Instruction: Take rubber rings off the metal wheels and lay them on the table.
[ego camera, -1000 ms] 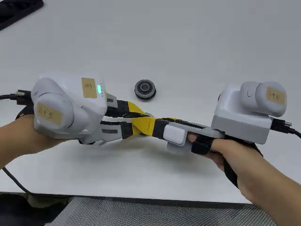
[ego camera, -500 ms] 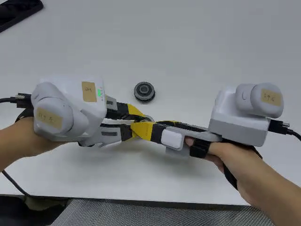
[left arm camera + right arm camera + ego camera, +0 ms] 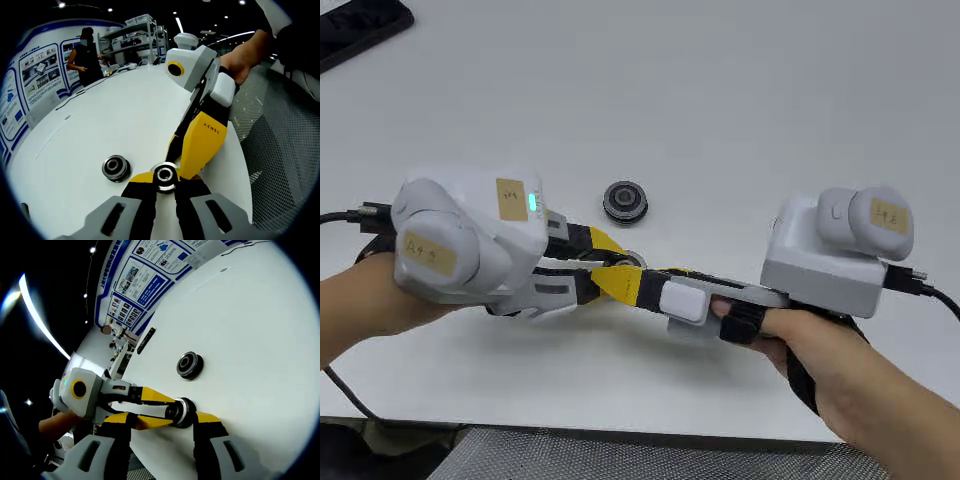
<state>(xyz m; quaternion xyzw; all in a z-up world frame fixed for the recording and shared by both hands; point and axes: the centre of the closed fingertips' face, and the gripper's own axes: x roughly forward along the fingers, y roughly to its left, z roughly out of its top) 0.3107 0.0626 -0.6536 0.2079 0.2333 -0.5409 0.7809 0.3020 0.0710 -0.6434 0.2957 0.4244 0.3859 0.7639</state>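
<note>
Left gripper (image 3: 165, 184) and right gripper (image 3: 181, 419) both pinch one wheel (image 3: 164, 175); a second wheel (image 3: 625, 200) lies apart on my desk (image 3: 740, 110).

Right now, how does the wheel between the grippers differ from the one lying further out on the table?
The held wheel is clamped by the left gripper and the right gripper; the free wheel lies on the table, untouched. The held wheel shows a pale edge; the free wheel looks dark around its outside. Both are small and round with a central hub.
</note>
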